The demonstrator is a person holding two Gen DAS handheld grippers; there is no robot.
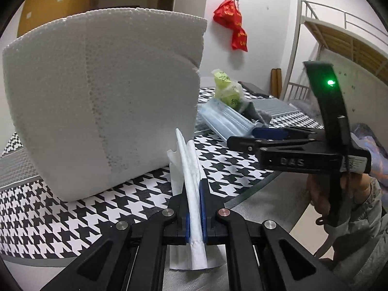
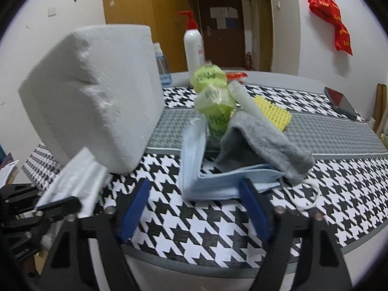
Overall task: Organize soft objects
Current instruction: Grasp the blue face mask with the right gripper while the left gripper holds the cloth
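Note:
My left gripper (image 1: 194, 191) is shut on a folded white tissue (image 1: 191, 174), held just in front of a big white foam box (image 1: 104, 101) on the houndstooth table (image 1: 72, 220). The tissue (image 2: 75, 181) and the left gripper show at the lower left of the right wrist view. My right gripper (image 2: 194, 194) is open and empty, its blue pads (image 2: 134, 208) just before a blue face mask (image 2: 213, 184). Behind the mask lie a grey cloth (image 2: 264, 143), green packets (image 2: 213, 94), a white tube (image 2: 245, 99) and a yellow sponge (image 2: 274, 114).
A white pump bottle with a red top (image 2: 192, 46) and a clear bottle (image 2: 162, 65) stand behind the foam box (image 2: 97, 111). A dark phone (image 2: 342, 101) lies at the far right. A red bag (image 2: 332, 17) hangs on the wall. A bunk bed frame (image 1: 327, 38) stands at the right.

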